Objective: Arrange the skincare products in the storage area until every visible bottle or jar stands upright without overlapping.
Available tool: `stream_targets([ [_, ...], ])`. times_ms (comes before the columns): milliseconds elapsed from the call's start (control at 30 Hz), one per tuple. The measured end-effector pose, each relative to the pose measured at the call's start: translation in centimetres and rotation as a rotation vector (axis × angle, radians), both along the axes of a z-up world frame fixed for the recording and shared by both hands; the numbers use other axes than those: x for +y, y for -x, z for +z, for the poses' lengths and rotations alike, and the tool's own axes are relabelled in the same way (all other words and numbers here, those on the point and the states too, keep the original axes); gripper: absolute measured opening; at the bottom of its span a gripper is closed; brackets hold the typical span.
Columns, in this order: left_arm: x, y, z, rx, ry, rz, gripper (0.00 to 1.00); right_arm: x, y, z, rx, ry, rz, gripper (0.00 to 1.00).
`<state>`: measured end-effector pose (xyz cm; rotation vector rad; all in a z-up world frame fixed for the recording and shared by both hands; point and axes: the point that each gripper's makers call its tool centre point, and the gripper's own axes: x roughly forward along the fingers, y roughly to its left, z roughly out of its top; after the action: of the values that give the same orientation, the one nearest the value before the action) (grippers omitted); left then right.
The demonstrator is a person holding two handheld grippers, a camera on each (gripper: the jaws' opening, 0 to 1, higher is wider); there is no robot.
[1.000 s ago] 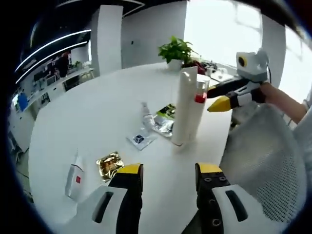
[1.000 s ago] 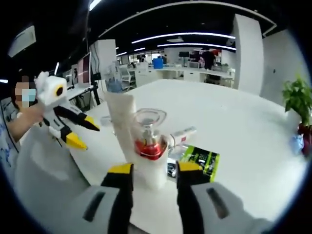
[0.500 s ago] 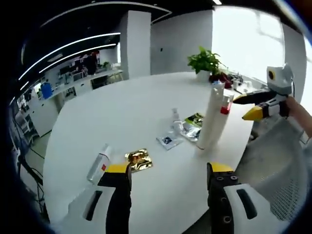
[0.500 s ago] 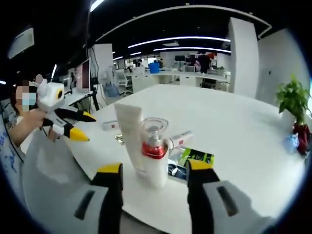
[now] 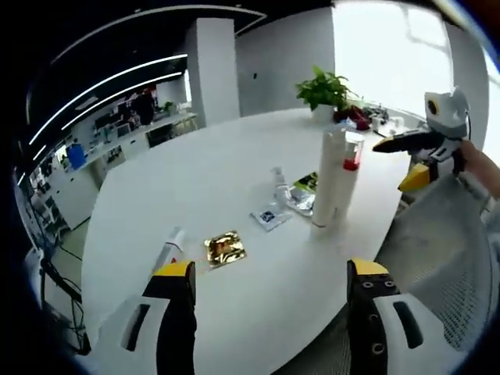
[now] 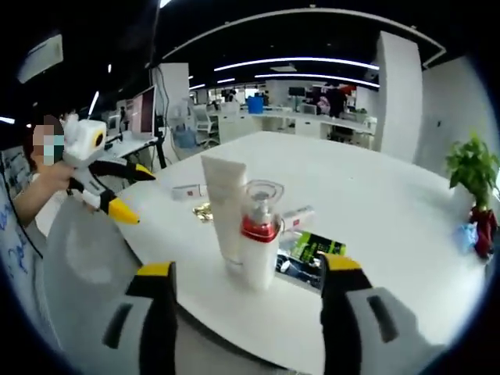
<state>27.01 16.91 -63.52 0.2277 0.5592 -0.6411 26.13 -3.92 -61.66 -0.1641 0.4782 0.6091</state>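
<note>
You have two items standing upright at the near edge of the white table: the tall white tube, set on its cap, and the pump bottle with the red collar and clear cap. They stand just beside each other; from these views I cannot tell whether they touch. Still down are a small white tube with a red label, lying flat well apart from the standing pair toward the table's left, and a small clear bottle, which appears to lie on its side among the sachets. A gold sachet, a small dark-printed sachet and a green-and-black packet lie flat near these. Your left gripper hangs off the table edge with its jaws spread wide and nothing between them. Your right gripper is likewise spread wide and empty, held back from the standing pair. Judged from this, the task is partly done: two upright, at least two containers left to raise.
</note>
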Motion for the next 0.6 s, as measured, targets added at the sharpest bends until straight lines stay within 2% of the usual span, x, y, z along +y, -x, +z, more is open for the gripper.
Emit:
stream_targets([
  [133, 0.1, 0.4, 0.0, 0.004, -0.009, 0.002, 0.84, -0.1, 0.3, 0.2, -0.005, -0.001, 0.002, 0.80],
  [267, 0.4, 0.6, 0.0, 0.010, -0.018, 0.007, 0.88, 0.1, 0.6, 0.1, 0.004, 0.006, 0.015, 0.87],
  [600, 1.8, 1.6, -0.5, 0.027, -0.027, 0.042, 0.94, 0.3, 1.6, -0.4, 0.027, 0.032, 0.032, 0.99],
])
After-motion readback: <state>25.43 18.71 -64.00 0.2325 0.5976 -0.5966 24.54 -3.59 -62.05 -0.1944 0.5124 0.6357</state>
